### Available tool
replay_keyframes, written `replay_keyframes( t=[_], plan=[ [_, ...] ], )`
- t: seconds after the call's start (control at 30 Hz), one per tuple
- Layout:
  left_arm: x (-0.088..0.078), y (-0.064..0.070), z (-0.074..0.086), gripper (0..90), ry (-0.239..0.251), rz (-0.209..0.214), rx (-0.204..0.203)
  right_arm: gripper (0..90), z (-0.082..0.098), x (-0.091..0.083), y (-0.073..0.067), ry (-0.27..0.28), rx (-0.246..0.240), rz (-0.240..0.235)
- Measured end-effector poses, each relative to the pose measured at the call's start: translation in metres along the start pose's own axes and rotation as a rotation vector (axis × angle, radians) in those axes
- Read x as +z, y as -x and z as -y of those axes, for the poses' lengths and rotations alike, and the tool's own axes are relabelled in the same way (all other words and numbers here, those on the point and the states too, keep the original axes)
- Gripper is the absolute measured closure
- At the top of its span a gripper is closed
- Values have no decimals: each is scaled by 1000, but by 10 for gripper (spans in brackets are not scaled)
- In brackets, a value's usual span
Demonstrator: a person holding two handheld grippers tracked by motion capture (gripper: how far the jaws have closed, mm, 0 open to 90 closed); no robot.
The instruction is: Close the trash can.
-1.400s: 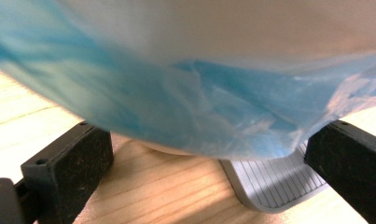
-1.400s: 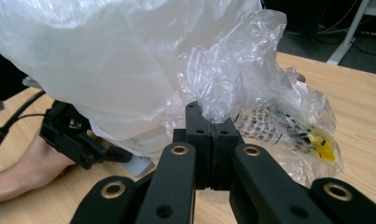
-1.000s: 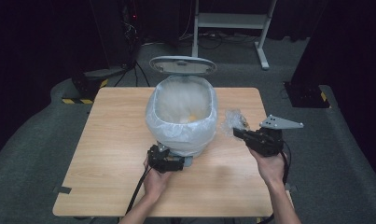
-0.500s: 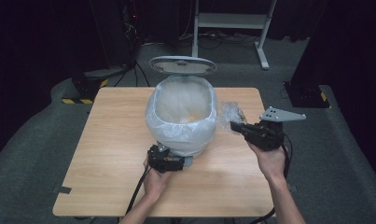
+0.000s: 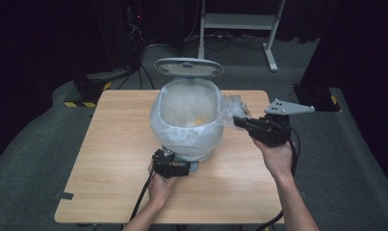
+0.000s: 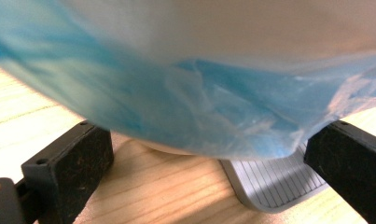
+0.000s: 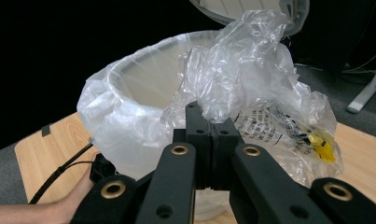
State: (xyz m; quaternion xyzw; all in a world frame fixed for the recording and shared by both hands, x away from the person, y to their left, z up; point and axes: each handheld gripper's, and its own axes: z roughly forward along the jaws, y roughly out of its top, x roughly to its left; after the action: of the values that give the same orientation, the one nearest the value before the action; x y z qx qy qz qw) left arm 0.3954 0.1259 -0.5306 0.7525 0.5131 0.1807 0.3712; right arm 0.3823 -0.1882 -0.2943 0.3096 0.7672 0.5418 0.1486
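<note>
A pedal bin (image 5: pixel 187 130) lined with a translucent bag (image 7: pixel 115 112) stands mid-table, its lid (image 5: pixel 188 67) tipped up at the back. Something yellow (image 5: pixel 197 123) lies inside. My right gripper (image 5: pixel 239 121) hangs level with the bin's right rim, shut on a crumpled clear plastic bag (image 7: pixel 251 79) with printed text and a yellow mark. My left gripper (image 5: pixel 182 169) rests on the table at the bin's front base. Its jaws are open and wide apart, one on each side of the grey ribbed pedal (image 6: pixel 274 182), under the hanging liner (image 6: pixel 176 93).
The wooden table (image 5: pixel 114 144) has bare surface left and right of the bin. A strip of dark tape (image 5: pixel 64 196) marks its front left corner. A white desk frame (image 5: pixel 239 21) and cables stand on the floor behind.
My right gripper has risen with the clear bag and moved left, closer to the bin's rim. The left gripper has stayed at the bin's base.
</note>
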Motion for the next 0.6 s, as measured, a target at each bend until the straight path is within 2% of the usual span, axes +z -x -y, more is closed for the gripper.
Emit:
replay_keyframes(
  t=[0.6],
  plan=[
    [0,0,0,16,1,-1,-4,892,-28,19,-10,-7,-34,-55]
  ],
)
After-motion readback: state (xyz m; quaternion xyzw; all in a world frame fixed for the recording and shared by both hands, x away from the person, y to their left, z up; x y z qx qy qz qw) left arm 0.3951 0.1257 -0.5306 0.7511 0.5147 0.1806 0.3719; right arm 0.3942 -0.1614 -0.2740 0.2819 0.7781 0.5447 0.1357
